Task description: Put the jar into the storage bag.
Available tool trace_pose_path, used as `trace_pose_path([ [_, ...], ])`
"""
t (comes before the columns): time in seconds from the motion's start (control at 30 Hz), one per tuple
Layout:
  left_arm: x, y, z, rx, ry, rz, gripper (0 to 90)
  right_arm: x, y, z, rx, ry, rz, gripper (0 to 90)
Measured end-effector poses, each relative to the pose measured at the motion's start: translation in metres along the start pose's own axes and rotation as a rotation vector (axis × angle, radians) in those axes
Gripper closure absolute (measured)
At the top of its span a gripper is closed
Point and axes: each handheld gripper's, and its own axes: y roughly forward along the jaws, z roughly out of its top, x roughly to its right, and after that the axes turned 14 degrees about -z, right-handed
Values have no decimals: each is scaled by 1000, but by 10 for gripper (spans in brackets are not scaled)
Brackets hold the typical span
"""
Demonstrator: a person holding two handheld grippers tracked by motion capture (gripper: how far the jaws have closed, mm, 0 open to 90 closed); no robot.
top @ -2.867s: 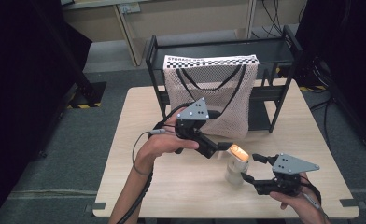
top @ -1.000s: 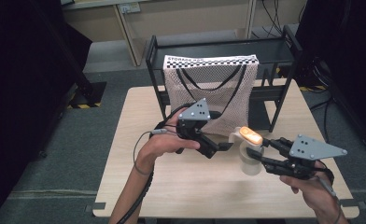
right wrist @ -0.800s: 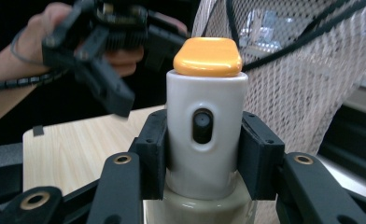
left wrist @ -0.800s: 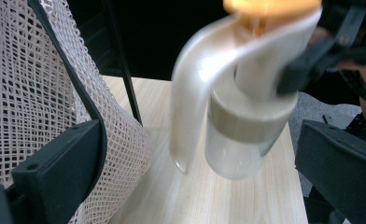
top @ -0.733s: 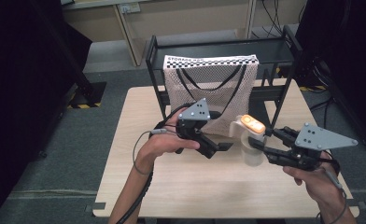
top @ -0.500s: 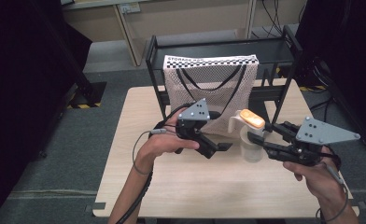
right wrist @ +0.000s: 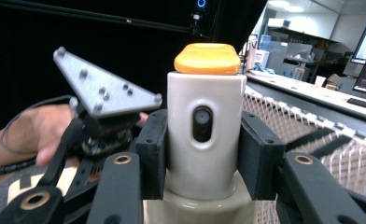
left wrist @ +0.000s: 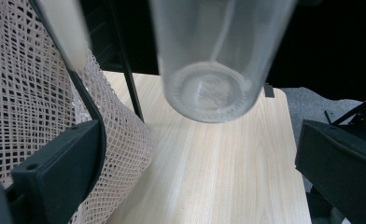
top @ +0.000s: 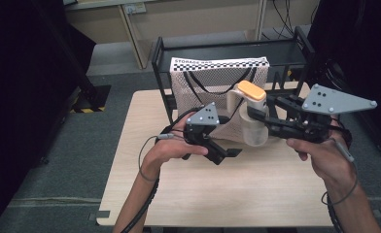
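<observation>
Bottle (top: pixel 252 116): clear body, cream cap section, orange lid, upright.

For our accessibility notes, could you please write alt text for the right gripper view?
The right gripper is clamped on the white neck of a bottle with an orange cap. The left gripper and a mesh bag lie beyond.

Orange-capped clear bottle (top: pixel 253 116) upright, off table

bottle (top: pixel 253 127): translucent plastic, glossy cap | bag (top: pixel 213 82): white mesh | table (top: pixel 217 194): matt wood
</observation>
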Motion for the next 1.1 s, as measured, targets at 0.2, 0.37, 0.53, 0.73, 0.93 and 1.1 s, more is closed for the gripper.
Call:
trace_pose_path([
  [0.2, 0, 0, 1, -4, 1, -3, 8, 1, 14, 17, 2, 4, -5, 576],
  [0.37, 0, 0, 1, -3, 1, -1, 7, 0, 30, 29, -5, 1, -13, 576],
  [0.53, 1, 0, 1, -5, 2, 0, 7, 1, 48, 40, -17, -5, -28, 576],
  [0.73, 0, 1, 1, -10, 7, 0, 4, 1, 63, 52, -23, -11, -37, 577],
  [0.93, 1, 2, 2, -9, 10, -4, 2, 0, 76, 56, -30, -3, -42, 577],
  [1.1, 2, 2, 2, -8, 13, -2, 1, -2, 86, 54, -35, 9, -38, 577],
])
